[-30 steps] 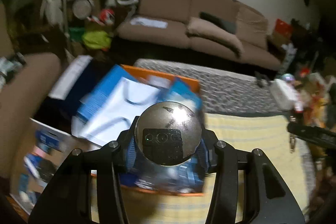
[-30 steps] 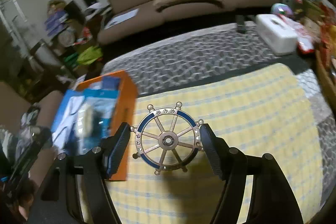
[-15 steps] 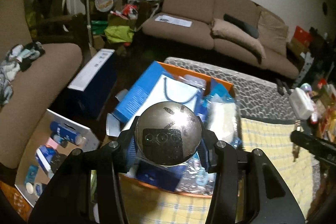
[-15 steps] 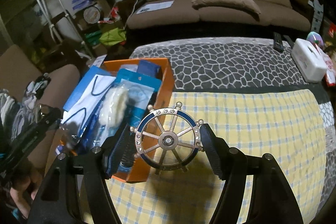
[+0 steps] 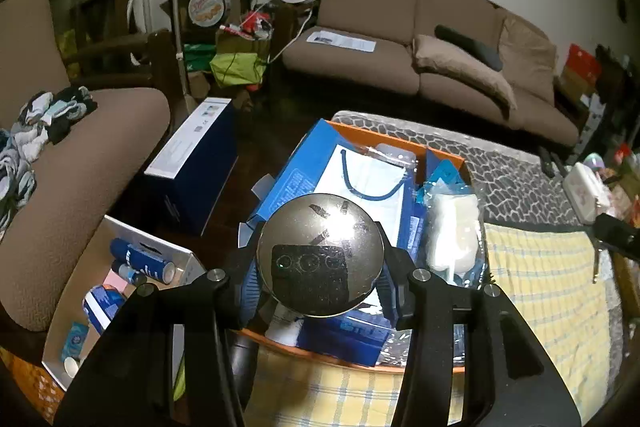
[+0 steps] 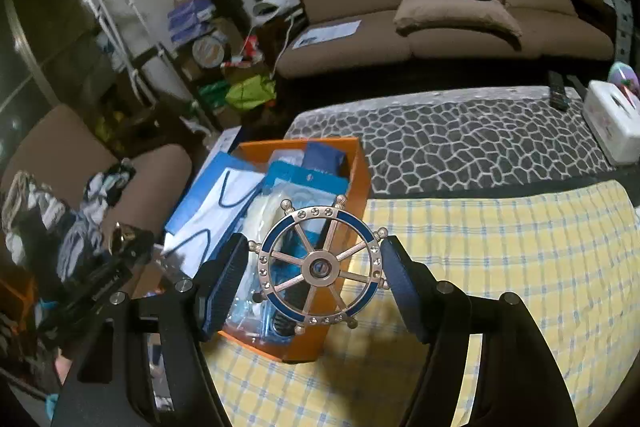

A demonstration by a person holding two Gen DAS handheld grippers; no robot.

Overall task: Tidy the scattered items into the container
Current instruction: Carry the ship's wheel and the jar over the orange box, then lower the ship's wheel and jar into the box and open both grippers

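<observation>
My left gripper [image 5: 320, 267] is shut on a round shiny metal disc [image 5: 320, 259] and holds it above the near end of the orange box [image 5: 444, 151]. The box is full of blue packages, a white paper bag [image 5: 360, 183] and a clear pack with a white item [image 5: 452, 231]. My right gripper [image 6: 314, 267] is shut on a blue and silver ship's wheel ornament [image 6: 318, 265], held over the right wall of the orange box [image 6: 356, 179]. The left gripper shows at the left edge of the right wrist view [image 6: 100, 275].
The box stands at the left end of a table with a yellow checked cloth [image 6: 500, 247] and a grey pebble-pattern cover [image 6: 460, 143]. A white tissue box [image 6: 612, 123] sits far right. A brown sofa [image 5: 400, 39] stands behind. An open cardboard box [image 5: 100, 291] lies on the floor left.
Both grippers have moved left and over the orange box with their items held. The box now lies under both of them, and the views have steadied.
</observation>
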